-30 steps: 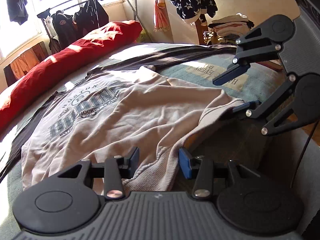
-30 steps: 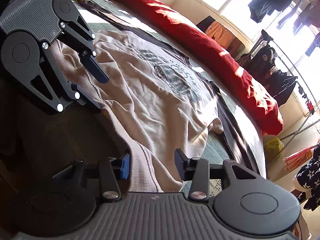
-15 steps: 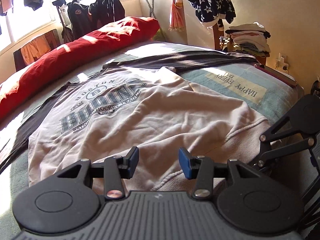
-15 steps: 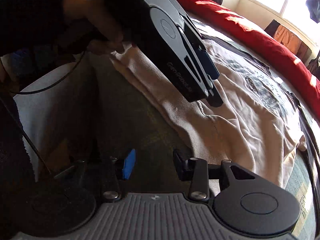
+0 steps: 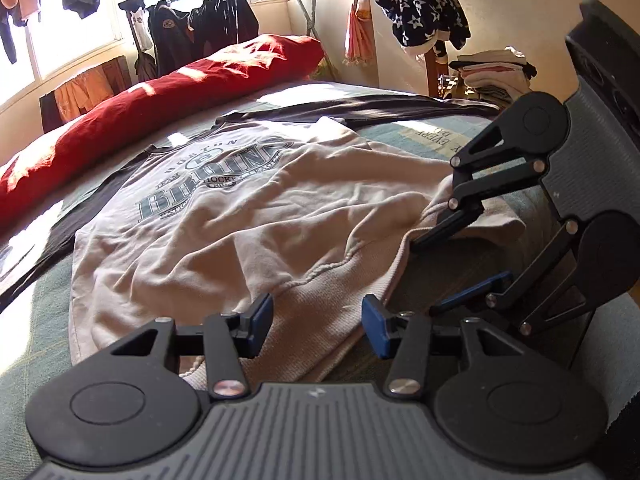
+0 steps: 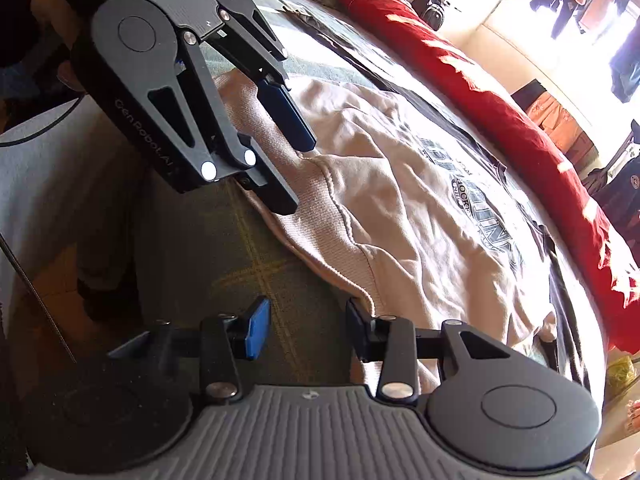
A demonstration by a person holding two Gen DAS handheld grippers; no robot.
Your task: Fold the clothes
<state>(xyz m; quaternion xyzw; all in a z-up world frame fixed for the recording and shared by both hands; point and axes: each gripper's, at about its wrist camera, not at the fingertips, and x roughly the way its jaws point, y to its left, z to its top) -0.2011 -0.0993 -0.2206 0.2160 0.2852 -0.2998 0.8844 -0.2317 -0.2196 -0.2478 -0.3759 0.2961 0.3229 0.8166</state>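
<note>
Your tongs at the sweatshirt (image 5: 248, 216) hem, bed (image 6: 224, 240) edge.
Left tongs (image 5: 317, 325) apart over the hem; right tongs (image 6: 308, 330) closing (nothing clamped).

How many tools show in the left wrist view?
2. The left tool at the bottom, over the sweatshirt; the right tool at the right, jaws closing with the sweatshirt's hem between them.
</note>
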